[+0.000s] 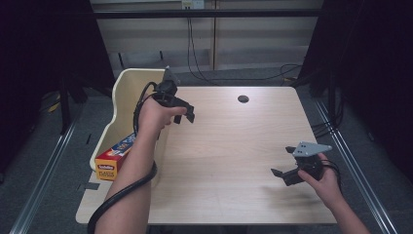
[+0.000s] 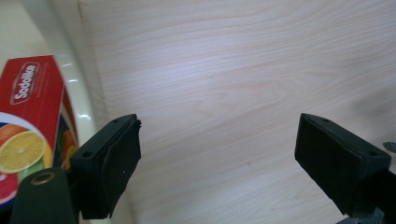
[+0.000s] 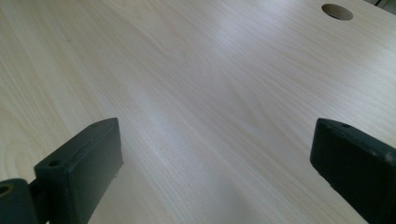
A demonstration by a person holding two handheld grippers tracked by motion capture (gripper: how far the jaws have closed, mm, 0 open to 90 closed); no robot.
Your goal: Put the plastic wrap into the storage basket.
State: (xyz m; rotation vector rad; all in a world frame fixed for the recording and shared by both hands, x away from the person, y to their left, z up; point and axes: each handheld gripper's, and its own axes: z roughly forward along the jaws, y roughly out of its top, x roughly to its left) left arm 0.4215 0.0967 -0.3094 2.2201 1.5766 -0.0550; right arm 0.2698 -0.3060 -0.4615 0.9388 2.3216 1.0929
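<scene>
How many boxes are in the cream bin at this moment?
1. A red and orange box leans in the cream bin at the table's left edge, near the left gripper. The forearm covers part of the bin, so another could be hidden.

jaws wide apart over the bare wooden table (image 2: 233, 70); red box (image 2: 28, 107) (citrus print) lies at left.

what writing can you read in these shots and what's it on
"Sodalike": white brand oval on the red face of the box lying in the cream bin.
"PLASTIC": yellow end of the same box; the line above it and the blue side's print are too blurred to read.
</scene>
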